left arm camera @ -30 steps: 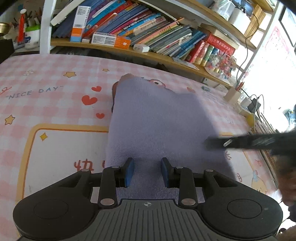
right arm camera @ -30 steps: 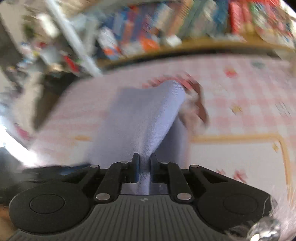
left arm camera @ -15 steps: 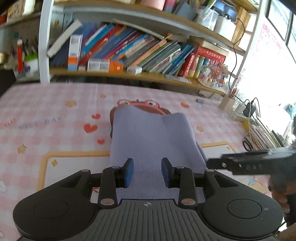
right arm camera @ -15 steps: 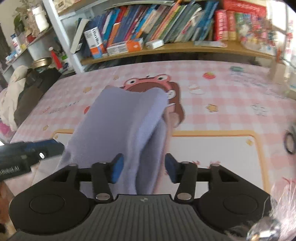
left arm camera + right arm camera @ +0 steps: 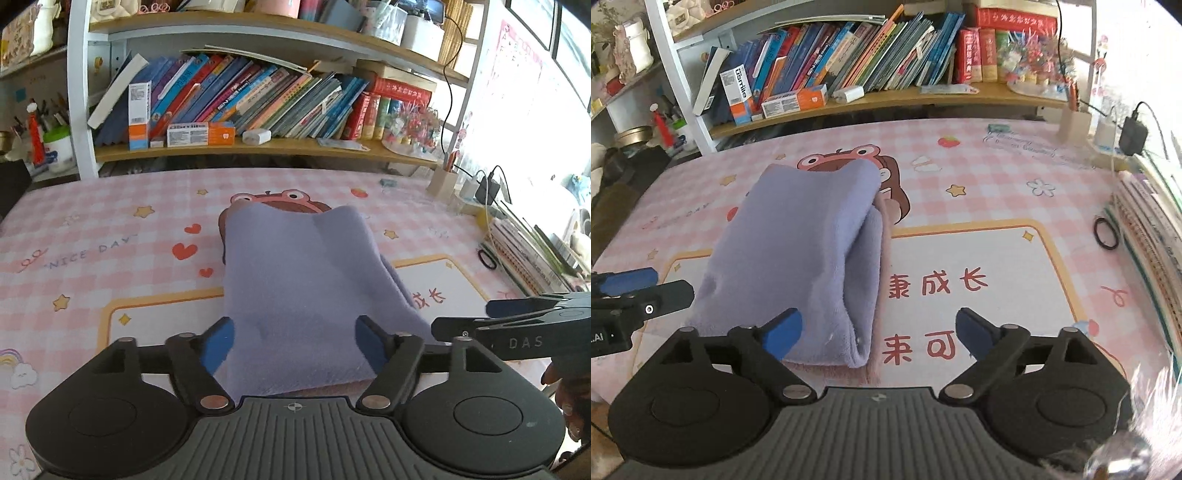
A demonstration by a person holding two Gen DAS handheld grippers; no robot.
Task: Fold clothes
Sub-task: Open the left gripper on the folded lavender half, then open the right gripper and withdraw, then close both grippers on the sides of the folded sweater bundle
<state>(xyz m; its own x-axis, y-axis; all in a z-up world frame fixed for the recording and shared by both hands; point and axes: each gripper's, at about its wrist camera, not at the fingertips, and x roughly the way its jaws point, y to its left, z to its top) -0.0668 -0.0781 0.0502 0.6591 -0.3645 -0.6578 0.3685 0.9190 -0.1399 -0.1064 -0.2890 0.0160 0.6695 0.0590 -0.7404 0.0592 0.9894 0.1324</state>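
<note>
Left wrist view: at the far left stands the white shelf post (image 5: 79, 92), then the row of books (image 5: 236, 99) along the wooden shelf. Below them the pink checked mat (image 5: 110, 229) covers the table, and the lavender fleece garment (image 5: 299, 280) lies folded on it, running from the frog print down to my left gripper (image 5: 293, 341). A second ago my pads sat close together at the near hem; now the jaws are opening and stand wide, the blue pads (image 5: 218, 345) clear of the fabric, nothing pinched. To the right my right gripper (image 5: 517, 328) shows side-on, beside the cloth.

Right wrist view: my left gripper (image 5: 628, 291) pokes in at the left edge. The garment (image 5: 798, 251) lies doubled over, its fold edge facing right and the top layer bulging slightly. A second ago my right gripper (image 5: 877, 330) pinched a raised flap of it; now those jaws are opening wide too, and the near corner rests just between them, untouched.

I judge this fold laid and released; the cloth keeps its shape, so another fold or a smoothing pass comes next.
</note>
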